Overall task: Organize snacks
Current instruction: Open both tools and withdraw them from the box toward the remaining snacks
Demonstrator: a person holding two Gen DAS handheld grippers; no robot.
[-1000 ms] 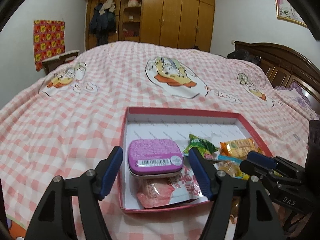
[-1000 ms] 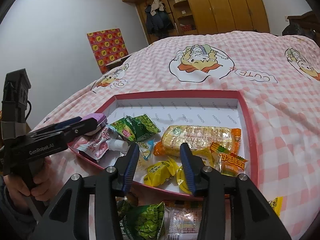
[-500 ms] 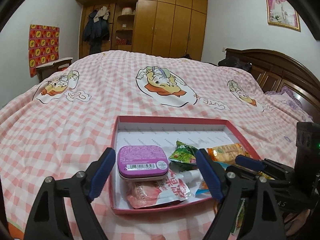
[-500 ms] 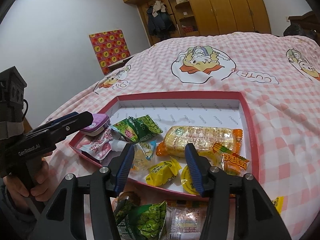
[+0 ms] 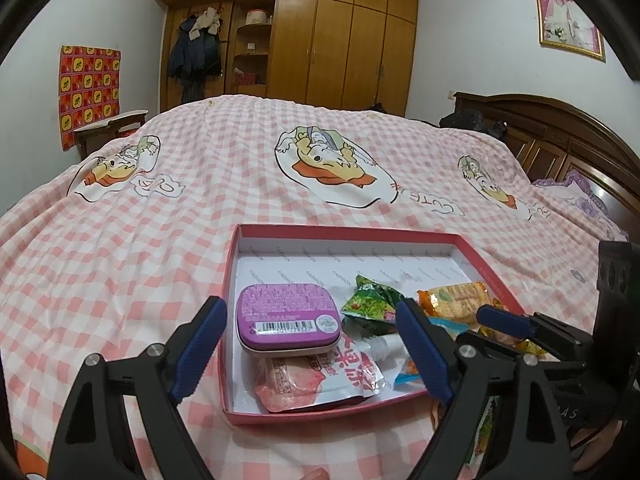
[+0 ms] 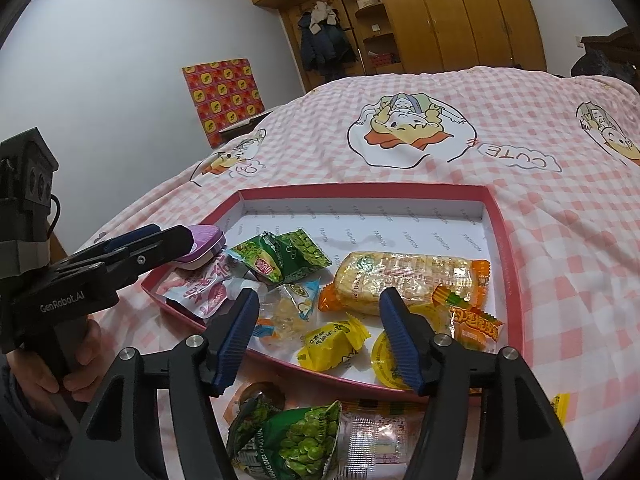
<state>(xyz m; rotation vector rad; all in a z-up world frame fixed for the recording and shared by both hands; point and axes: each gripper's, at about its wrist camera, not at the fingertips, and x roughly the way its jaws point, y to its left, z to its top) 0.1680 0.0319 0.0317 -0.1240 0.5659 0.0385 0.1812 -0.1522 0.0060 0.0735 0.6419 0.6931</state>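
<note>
Left wrist view: the left tool (image 5: 312,350) stands released, its jaws wide and empty, hanging over the near left corner of the red box (image 5: 344,233) that sits on the checked bed (image 5: 160,208). The purple tin (image 5: 288,320) lies straight ahead between the two pads without touching either, its long axis running crosswise to the tool, resting partly on the pink pouch (image 5: 320,376). Beyond the tool's right finger lie a green pea packet (image 5: 370,300) and an orange cracker pack (image 5: 456,298). The right tool (image 5: 504,322) reaches in from the right edge.

Right wrist view: the right tool (image 6: 318,338) is opening, with nothing pressed between its pads. Ahead and between them, inside the box, sit a yellow candy (image 6: 332,344) and a clear-wrapped sweet (image 6: 288,308). What this view adds is the snacks not yet boxed: a green pea bag (image 6: 296,440) and a clear packet (image 6: 372,444) lie on the bed below and nearer than the tool's fingertips, outside the box's near wall, plus a small yellow packet (image 6: 560,404) off to the right. The left camera barely catches these.

I judge the coming move turns on that: the loose bag lies below and behind the right tool's tips, so the right hand, the nearer one, would need to draw back and dip to reach it.
</note>
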